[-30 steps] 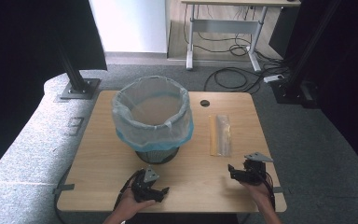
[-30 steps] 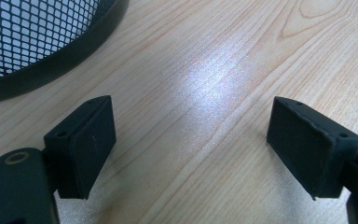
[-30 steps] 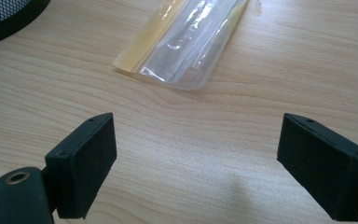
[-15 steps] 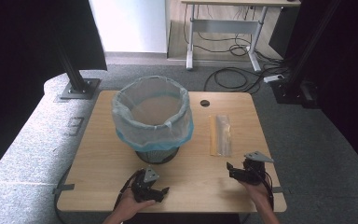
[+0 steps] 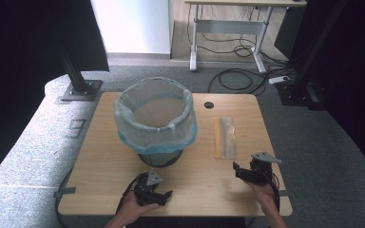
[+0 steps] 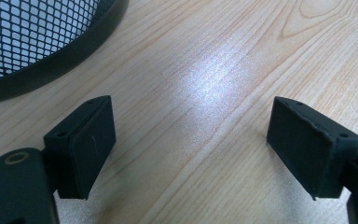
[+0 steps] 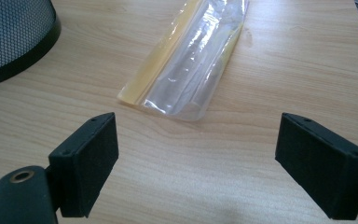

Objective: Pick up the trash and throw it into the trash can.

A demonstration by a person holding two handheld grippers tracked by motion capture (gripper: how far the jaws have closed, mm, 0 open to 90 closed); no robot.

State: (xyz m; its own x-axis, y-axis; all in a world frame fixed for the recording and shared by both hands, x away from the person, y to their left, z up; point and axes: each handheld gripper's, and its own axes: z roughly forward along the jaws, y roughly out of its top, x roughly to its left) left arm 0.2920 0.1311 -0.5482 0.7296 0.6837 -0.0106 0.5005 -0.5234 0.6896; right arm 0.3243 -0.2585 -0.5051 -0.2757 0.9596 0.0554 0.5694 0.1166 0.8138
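Plastic sleeve [image 5: 225, 137] flat, right of centre in frame, beside lined mesh bin [image 5: 155, 121]. My right gripper [image 7: 205, 163] spread, empty; left gripper [image 6: 200, 149] spread, empty. Risk I see: slick film sliding under jaws, pinch missing

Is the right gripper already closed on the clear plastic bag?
No. The right gripper has its jaws wide apart, short of the plastic bag lying flat on the table.
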